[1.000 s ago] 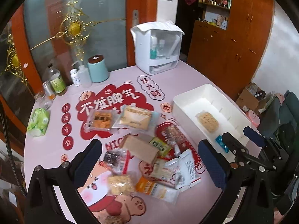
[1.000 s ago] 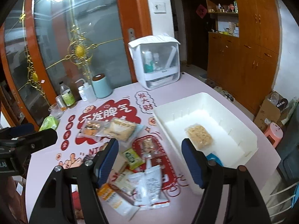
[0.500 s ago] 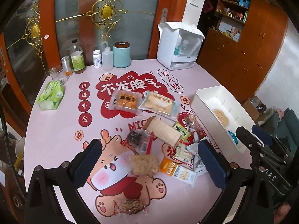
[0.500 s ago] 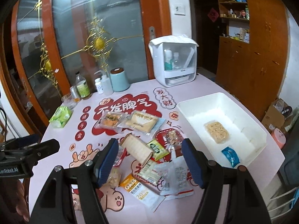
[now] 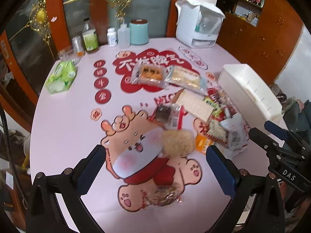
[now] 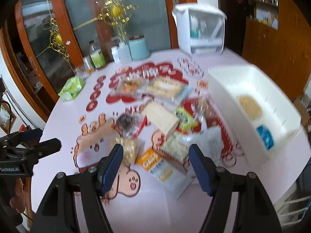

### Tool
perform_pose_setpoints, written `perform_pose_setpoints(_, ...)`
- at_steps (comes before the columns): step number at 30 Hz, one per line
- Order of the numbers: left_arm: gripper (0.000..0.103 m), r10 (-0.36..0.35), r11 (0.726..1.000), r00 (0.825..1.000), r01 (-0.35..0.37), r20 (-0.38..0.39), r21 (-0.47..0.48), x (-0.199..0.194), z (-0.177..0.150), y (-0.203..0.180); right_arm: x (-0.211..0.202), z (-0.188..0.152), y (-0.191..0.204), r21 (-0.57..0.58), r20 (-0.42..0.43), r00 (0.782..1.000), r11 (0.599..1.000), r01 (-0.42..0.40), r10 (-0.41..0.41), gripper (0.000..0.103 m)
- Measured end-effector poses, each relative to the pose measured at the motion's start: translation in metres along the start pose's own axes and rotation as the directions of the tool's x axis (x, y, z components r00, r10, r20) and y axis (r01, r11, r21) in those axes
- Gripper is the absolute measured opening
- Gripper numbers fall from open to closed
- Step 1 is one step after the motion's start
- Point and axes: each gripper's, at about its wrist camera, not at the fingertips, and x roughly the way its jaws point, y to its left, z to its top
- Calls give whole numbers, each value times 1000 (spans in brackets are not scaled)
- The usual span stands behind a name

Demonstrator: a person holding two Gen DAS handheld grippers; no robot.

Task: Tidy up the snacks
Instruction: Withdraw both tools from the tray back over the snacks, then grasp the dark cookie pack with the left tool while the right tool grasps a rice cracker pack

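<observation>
Several snack packets lie in a heap (image 5: 186,104) on the pink round table, also in the right wrist view (image 6: 163,120). A white bin (image 6: 229,89) at the right holds a pale round cake (image 6: 249,104) and a blue packet (image 6: 265,136); its outer wall shows in the left wrist view (image 5: 250,93). My left gripper (image 5: 155,165) is open and empty above a pale noodle-like packet (image 5: 177,141) and near a small packet at the front (image 5: 163,195). My right gripper (image 6: 156,165) is open and empty over an orange packet (image 6: 153,161).
Bottles, a teal canister (image 5: 139,32) and a white dispenser box (image 5: 198,23) stand at the table's far edge. A green tissue pack (image 5: 61,76) lies at the left. The other gripper shows at the side of each view (image 5: 279,151) (image 6: 25,149).
Both grippers have drawn back and to the left of the bin, and now hang lower over the near part of the snack heap. Both stay open and empty.
</observation>
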Motion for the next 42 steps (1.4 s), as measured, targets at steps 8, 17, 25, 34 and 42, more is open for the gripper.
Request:
perform_pose_setpoints(8, 102, -97, 995, 987, 100, -127, 17, 34, -28, 17, 35, -25, -2, 11, -111, 994, 1000, -24, 25, 70)
perform_pose_setpoints(17, 102, -110, 922, 974, 174, -196, 346, 56, -61, -17, 61, -22, 14, -58, -134, 986, 993, -105, 96, 70)
perform_pose_setpoints(25, 99, -132, 797, 961, 249, -243, 550, 76, -79, -39, 98, -9, 48, -454, -138, 968, 856, -248, 208, 70)
perform_pose_setpoints(34, 91, -141, 767, 931, 317, -336, 557, 109, -87, -41, 131, 3, 71, -647, -276, 927, 664, -375, 254, 70)
perform_pose_setpoints(42, 68, -118, 781, 921, 317, -372, 538, 126, -89, -37, 159, -7, 90, -742, -338, 919, 544, -392, 201, 70)
